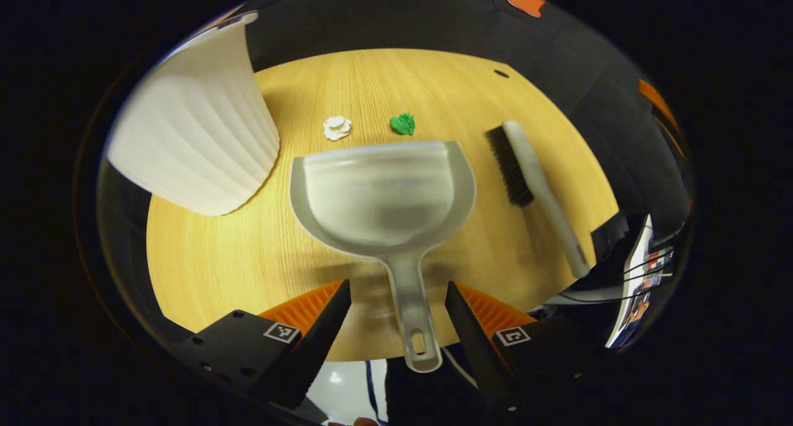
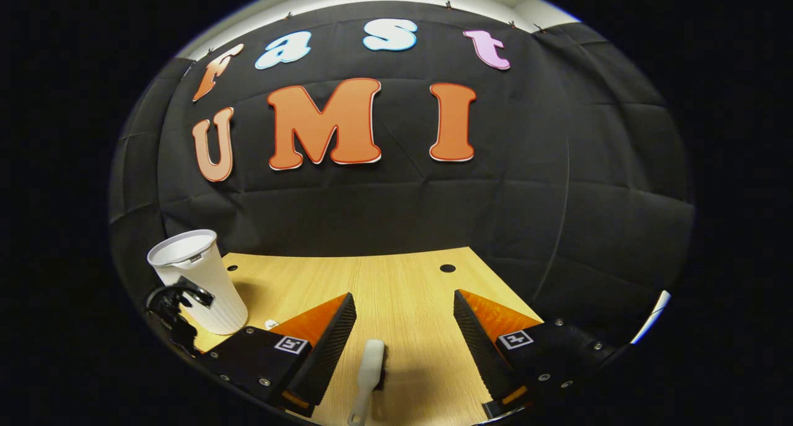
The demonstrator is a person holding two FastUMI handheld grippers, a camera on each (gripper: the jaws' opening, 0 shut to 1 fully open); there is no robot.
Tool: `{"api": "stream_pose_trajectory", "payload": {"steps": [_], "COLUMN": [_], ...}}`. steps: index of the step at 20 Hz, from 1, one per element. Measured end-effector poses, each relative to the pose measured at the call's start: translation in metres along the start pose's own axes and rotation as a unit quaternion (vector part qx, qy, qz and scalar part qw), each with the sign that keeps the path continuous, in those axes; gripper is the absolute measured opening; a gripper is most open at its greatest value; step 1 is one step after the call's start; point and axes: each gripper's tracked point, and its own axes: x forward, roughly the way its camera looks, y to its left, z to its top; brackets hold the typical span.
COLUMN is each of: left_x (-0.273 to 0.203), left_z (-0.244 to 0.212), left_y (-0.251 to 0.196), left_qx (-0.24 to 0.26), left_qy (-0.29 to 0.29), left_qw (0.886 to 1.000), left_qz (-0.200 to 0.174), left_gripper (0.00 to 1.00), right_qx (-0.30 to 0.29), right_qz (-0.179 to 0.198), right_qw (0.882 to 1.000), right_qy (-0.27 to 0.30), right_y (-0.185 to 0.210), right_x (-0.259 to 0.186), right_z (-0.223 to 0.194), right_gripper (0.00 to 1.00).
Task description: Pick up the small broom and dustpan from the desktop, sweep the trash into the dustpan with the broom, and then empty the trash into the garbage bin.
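A translucent grey dustpan (image 1: pixel 384 194) lies flat on the wooden desktop (image 1: pixel 235 259), its handle (image 1: pixel 414 308) pointing back between the fingers of my left gripper (image 1: pixel 398 317), which is open on either side of it without touching. Beyond the pan's lip lie a white paper ball (image 1: pixel 337 127) and a green scrap (image 1: pixel 403 124). The small broom (image 1: pixel 526 178), white-handled with dark bristles, lies to the right of the pan. In the right gripper view, the broom (image 2: pixel 370 367) lies between the fingers of my open right gripper (image 2: pixel 403 345). The white ribbed garbage bin (image 1: pixel 192 119) stands at the left.
The garbage bin (image 2: pixel 201 280) shows at the left of the right gripper view, with the other gripper's dark body (image 2: pixel 173 308) in front of it. A small dark hole (image 2: pixel 447 268) marks the desktop near the wall. Cables and a device (image 1: pixel 638 277) sit off the table's right edge.
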Motion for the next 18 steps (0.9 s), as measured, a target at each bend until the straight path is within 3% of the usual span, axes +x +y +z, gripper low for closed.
{"api": "stream_pose_trajectory", "payload": {"steps": [4, 5, 7, 10, 12, 15, 16, 17, 18], "left_x": [0.018, 0.011, 0.05, 0.059, 0.062, 0.061, 0.06, 0.058, 0.06], "left_z": [0.033, 0.01, 0.039, 0.047, 0.048, 0.053, 0.053, 0.053, 0.05], "left_y": [-0.012, 0.003, 0.0, -0.003, -0.006, -0.004, -0.006, -0.008, -0.008], "left_qx": [-0.061, -0.063, -0.06, -0.065, -0.073, -0.072, -0.074, -0.078, -0.08], "left_qy": [0.061, 0.071, 0.081, 0.093, 0.097, 0.092, 0.094, 0.097, 0.1], "left_qw": [0.996, 0.995, 0.995, 0.994, 0.993, 0.993, 0.993, 0.992, 0.992], "left_qz": [-0.007, -0.005, 0.005, 0.006, 0.005, 0.012, 0.009, 0.009, 0.007], "left_gripper": [0.99, 0.97, 0.99, 0.96, 0.82, 0.72, 0.6, 0.58, 0.42], "right_qx": [-0.005, -0.006, -0.005, -0.013, -0.026, -0.028, -0.023, -0.017, -0.012], "right_qz": [0.0, 0.002, 0.012, 0.021, 0.024, 0.038, 0.042, 0.047, 0.053], "right_qw": [1.0, 1.0, 0.999, 0.997, 0.996, 0.993, 0.992, 0.989, 0.986], "right_qy": [0.022, 0.028, 0.045, 0.068, 0.079, 0.105, 0.12, 0.137, 0.155], "right_y": [-0.011, -0.011, -0.007, -0.001, 0.0, 0.002, 0.003, 0.005, 0.009], "right_x": [0.011, 0.014, 0.02, 0.027, 0.031, 0.035, 0.036, 0.037, 0.036], "right_z": [-0.014, -0.017, -0.026, -0.04, -0.045, -0.057, -0.065, -0.073, -0.084], "right_gripper": [0.95, 0.95, 0.95, 0.96, 0.95, 0.95, 0.95, 0.95, 0.95]}}
